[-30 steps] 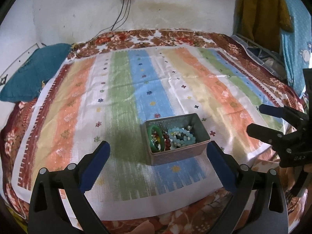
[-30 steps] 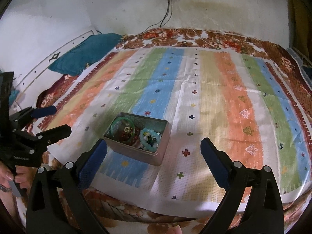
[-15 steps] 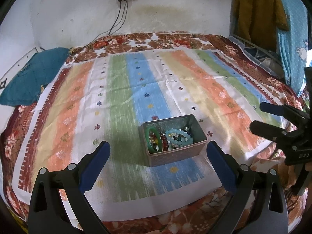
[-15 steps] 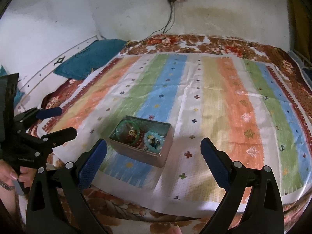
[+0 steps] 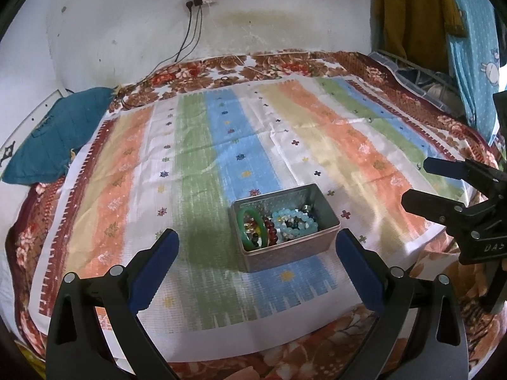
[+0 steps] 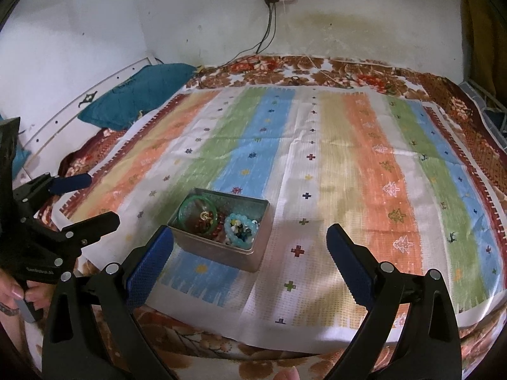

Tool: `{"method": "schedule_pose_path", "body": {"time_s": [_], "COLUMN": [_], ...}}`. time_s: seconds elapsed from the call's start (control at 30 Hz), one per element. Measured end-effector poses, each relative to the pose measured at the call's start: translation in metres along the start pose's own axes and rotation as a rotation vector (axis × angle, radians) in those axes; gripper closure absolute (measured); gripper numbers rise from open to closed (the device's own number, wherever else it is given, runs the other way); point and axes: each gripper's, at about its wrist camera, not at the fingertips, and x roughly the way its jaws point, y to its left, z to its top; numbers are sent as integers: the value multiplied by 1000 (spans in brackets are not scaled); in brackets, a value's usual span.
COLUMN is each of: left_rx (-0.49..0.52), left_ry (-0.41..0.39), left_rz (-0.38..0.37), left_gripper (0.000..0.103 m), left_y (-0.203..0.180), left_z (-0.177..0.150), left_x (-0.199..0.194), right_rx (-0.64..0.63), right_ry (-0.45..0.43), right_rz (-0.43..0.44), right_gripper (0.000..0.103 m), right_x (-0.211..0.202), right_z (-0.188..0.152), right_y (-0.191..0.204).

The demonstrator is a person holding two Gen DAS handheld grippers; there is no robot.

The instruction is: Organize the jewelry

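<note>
Jewelry (image 5: pixel 279 224) lay heaped in the metal tin (image 5: pixel 291 250) at six o'clock on the striped cloth (image 5: pixel 196 158). Left gripper (image 5: pixel 256 266) and right gripper (image 6: pixel 250 258) hovered released, holding nothing. That fitted sorting about to start or pieces already gathered.

Both grippers are made of black plastic. The left gripper (image 5: pixel 255 264) has two long fingers (image 5: pixel 155 267) with blue textured pads and round silver screws on the arms. The right gripper (image 6: pixel 250 261) looks the same, with blue ribbed pads (image 6: pixel 348 267). Small white letters are printed on each black body. The hand (image 6: pixel 14 294) shows a dark band at the wrist.
</note>
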Motion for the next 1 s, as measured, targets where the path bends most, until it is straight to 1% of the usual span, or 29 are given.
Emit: {"method": "schedule_pose_path", "body": {"time_s": [0.3, 0.53, 0.73, 1.0], "left_rx": [8, 1, 25, 27], "left_ry": [5, 17, 15, 23], "left_rz": [8, -11, -7, -8], "left_gripper": [6, 6, 6, 6], "left_y": [0, -2, -5, -6], "left_z": [-1, -2, -2, -2], "left_x": [0, 2, 2, 0], "right_rx": [-5, 11, -5, -11], "right_ry": [7, 11, 11, 9], "right_rz": [-1, 9, 5, 0], "right_gripper": [5, 5, 5, 5], "right_x": [1, 2, 2, 2], "right_z": [0, 0, 0, 0], "right_y": [1, -1, 1, 3]}}
